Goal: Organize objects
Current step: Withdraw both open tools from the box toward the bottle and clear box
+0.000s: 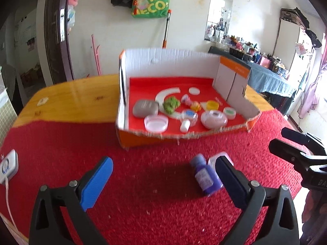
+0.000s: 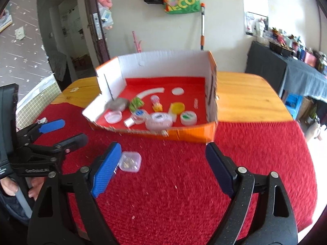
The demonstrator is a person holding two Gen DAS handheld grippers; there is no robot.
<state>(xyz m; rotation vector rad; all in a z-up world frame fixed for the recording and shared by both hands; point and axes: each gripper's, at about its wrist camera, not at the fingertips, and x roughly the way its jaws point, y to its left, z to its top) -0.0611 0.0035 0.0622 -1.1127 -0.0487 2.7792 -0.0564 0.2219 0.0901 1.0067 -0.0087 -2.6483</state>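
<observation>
Jaws wide on both tools, nothing between either pair. Left hand-held gripper (image 1: pixel 163 175) hanging low over the red cloth (image 1: pixel 143 183), released, with the purple bottle (image 1: pixel 205 176) lying on its side just inside the dark right finger, possibly brushing it; hard to call through the blur. Probably light and stiff, round-bodied, so liable to roll away under a push; best pinched across the labelled body, pads square to its length, not on the narrower cap. Right hand-held gripper (image 2: pixel 161 167) likewise released, the small clear lidded box (image 2: pixel 130 161) sitting flat on the cloth just beside its blue left finger. Looks like thin hard plastic, light, slick-walled, tiny bits inside; worth taking across two opposite flat sides and keeping level so the lid stays down. Further on, straddling cloth and wooden worktop (image 2: pixel 245 94), the cut-down cardboard tray (image 1: pixel 184 137) with red floor, already holding a grey case, clear round tubs, a green clump, a yellow lid. Low torn front wall, easy to clear; free floor toward the back.
</observation>
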